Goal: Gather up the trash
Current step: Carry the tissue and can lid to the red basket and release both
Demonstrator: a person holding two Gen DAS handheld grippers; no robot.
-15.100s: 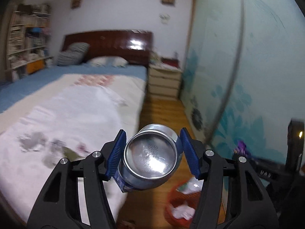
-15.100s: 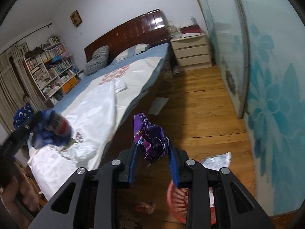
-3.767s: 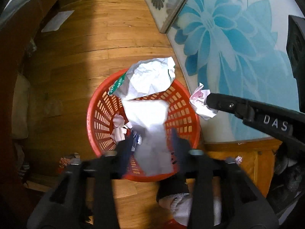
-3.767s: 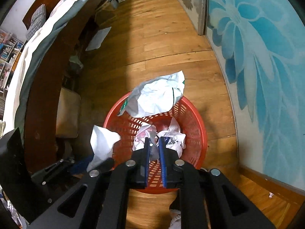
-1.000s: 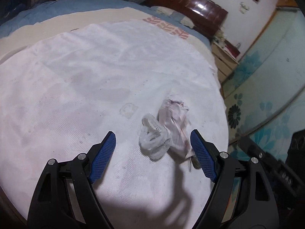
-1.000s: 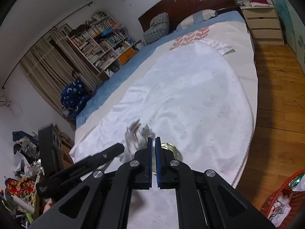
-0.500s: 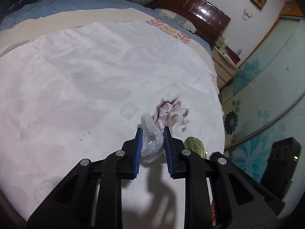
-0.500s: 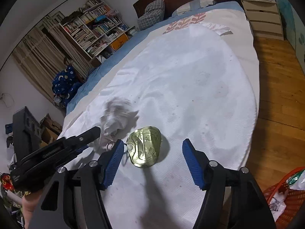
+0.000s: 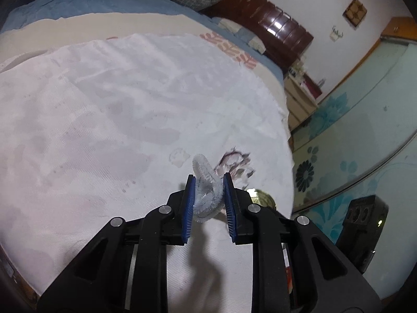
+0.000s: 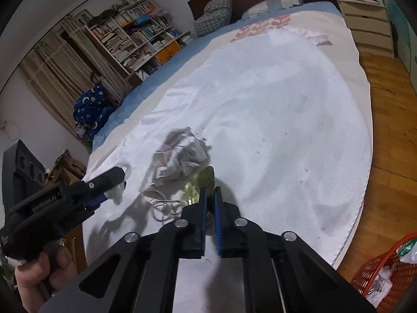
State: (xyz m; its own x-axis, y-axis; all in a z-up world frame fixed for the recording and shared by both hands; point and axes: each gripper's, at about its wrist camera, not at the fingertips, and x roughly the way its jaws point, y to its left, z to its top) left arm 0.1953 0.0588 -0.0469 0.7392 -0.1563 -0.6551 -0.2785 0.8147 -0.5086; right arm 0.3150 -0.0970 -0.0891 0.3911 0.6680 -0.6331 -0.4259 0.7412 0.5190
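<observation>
Here, the left gripper [image 9: 208,182] has its blue-padded jaws pressed narrow against a white fuzzy looped strip [image 9: 207,182], which stands up between the pads above the white bedspread [image 9: 104,120]. Just beyond the strip, toward the right edge of the bed, lies a crumpled paper wad [image 9: 235,161] with dark markings, and a gold-coloured can lid [image 9: 263,197] shows partly behind the right finger.

In the right wrist view, the right gripper [image 10: 209,195] has its jaws drawn nearly together on the near rim of the can lid [image 10: 200,181]; whether the pads actually pinch the metal cannot be told. The crumpled paper wad [image 10: 182,156] sits touching the lid's far side, and a thin looped white cord [image 10: 164,207] lies on the bedspread just left of the fingers. The left gripper [image 10: 114,193] enters from the left. A red mesh basket [image 10: 375,274] holding white trash stands on the wooden floor [image 10: 391,104] off the bed's right edge.
</observation>
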